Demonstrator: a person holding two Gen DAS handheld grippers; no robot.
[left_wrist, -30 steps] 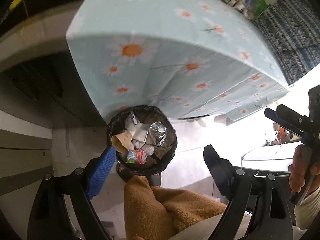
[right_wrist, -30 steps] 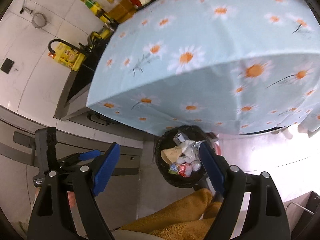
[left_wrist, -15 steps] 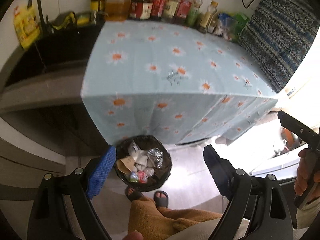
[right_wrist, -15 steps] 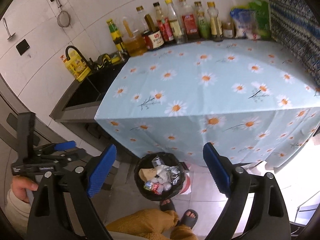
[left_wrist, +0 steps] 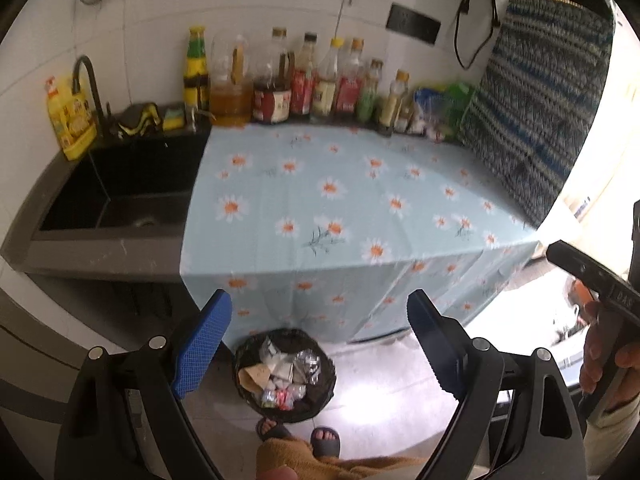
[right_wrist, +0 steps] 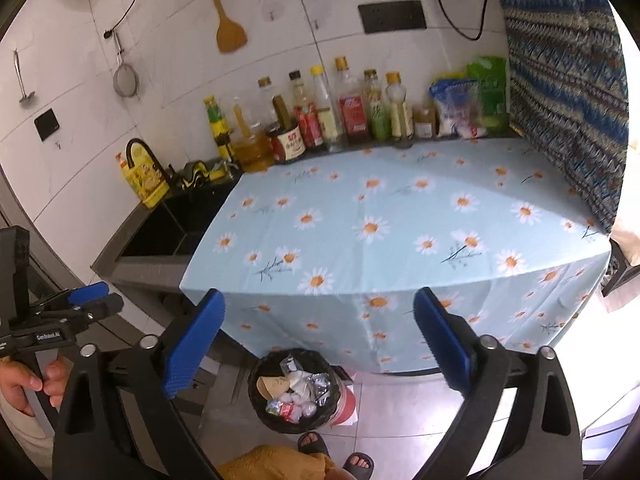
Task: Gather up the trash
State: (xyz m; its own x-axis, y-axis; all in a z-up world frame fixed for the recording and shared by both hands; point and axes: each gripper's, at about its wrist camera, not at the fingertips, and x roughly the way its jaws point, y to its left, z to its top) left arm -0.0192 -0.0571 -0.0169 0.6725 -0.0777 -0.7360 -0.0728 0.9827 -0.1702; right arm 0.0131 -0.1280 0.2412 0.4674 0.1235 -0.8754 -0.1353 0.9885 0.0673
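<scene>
From the left wrist view, I see my left gripper [left_wrist: 316,328] with its blue-padded fingers [left_wrist: 202,344] spread wide and holding nothing, raised above the front edge of the desk [left_wrist: 340,208], which is covered by a pale blue daisy-print cloth. The trash bin [left_wrist: 285,376], lined with a black bag, stands on the tiled floor just in front of the desk's draped edge, and it already holds crumpled paper, foil and wrappers. A black sink [left_wrist: 120,196] sits to the left of the cloth and a row of sauce bottles [left_wrist: 304,80] lines the back wall; the cloth top shows no loose litter that I can make out. My sandalled feet [left_wrist: 300,434] stand just beside the bin. At the right edge of this view I see the right gripper's handle, held in a hand [left_wrist: 608,352]. In the right wrist view, my right gripper [right_wrist: 320,336] is likewise open, fingers [right_wrist: 194,344] wide apart and empty, with the same bin [right_wrist: 294,390] low in the centre and something red touching its right side. The left gripper [right_wrist: 80,304] shows at the left margin, too small there to judge. I think the collecting is near its end. The risks from here: a low sweep could snag the hanging cloth and drag the bottles, a careless reach toward the floor could tip the light, full bin, and stray litter could lie hidden under the drape.
</scene>
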